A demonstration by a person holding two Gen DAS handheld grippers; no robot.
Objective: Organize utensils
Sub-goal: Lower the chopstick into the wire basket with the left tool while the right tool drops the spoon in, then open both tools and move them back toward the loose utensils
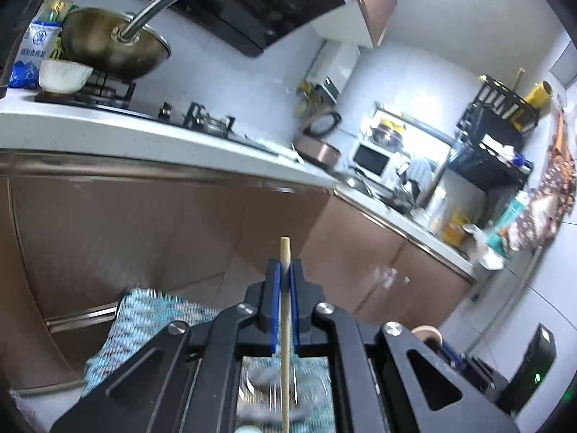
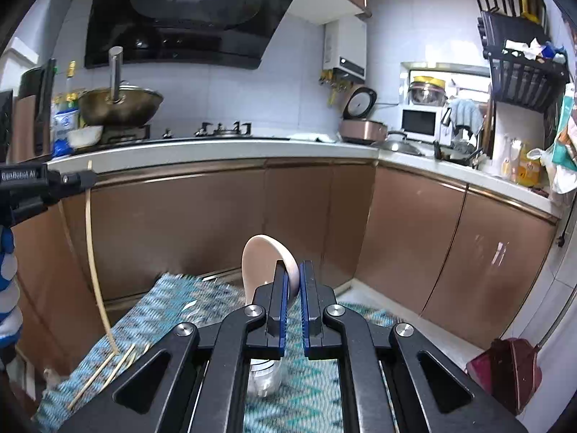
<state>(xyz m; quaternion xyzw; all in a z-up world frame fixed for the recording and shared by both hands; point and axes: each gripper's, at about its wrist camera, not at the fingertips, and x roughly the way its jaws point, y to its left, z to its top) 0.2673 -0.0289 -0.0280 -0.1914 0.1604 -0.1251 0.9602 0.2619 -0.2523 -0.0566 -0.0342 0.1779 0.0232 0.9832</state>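
Observation:
In the left wrist view my left gripper (image 1: 285,269) is shut on a pale wooden chopstick (image 1: 285,310) that stands upright between the blue pads, its tip poking above them. The right wrist view shows that same left gripper (image 2: 88,179) at the left edge, with the chopstick (image 2: 90,245) hanging down to the teal woven mat (image 2: 162,310). My right gripper (image 2: 294,274) is shut on a pale pink ceramic spoon (image 2: 261,263), whose bowl rises left of the fingers. Loose chopsticks (image 2: 108,371) lie on the mat. A clear glass (image 2: 265,375) shows below the right gripper.
Brown cabinets (image 2: 216,223) under a white counter (image 2: 216,149) fill the background, with a wok (image 2: 120,104), a white bowl (image 2: 84,136), a rice cooker (image 2: 362,128) and a microwave (image 2: 420,122). A dark red dustpan (image 2: 505,371) lies on the floor at right. A blue-and-white sleeve (image 2: 7,274) is at the left edge.

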